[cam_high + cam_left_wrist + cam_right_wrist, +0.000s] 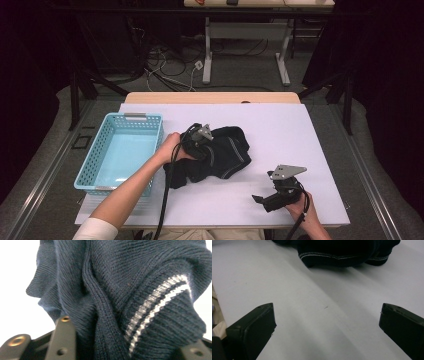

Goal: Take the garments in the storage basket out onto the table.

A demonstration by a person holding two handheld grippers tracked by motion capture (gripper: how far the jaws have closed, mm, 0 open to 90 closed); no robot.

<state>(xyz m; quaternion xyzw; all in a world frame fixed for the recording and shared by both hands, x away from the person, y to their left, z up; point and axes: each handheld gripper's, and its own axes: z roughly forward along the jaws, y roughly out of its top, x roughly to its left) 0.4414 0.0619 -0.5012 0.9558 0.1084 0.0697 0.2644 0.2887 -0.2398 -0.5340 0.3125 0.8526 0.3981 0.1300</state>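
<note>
Counting one sweater (220, 155), one basket (122, 150) — seemingly.

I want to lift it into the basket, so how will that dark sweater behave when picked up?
The sweater lies crumpled in soft knit folds, so it will likely droop and trail. Its ribbed knit looks grippy, probably not slippery. The left tongs are already in the fabric.

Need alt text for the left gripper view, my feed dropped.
A dark navy knitted garment bunches up close between the left tongs, a ribbed cuff with two pale stripes at the right. One black jaw with brass screws rises at lower left; white table surface shows behind.
</note>
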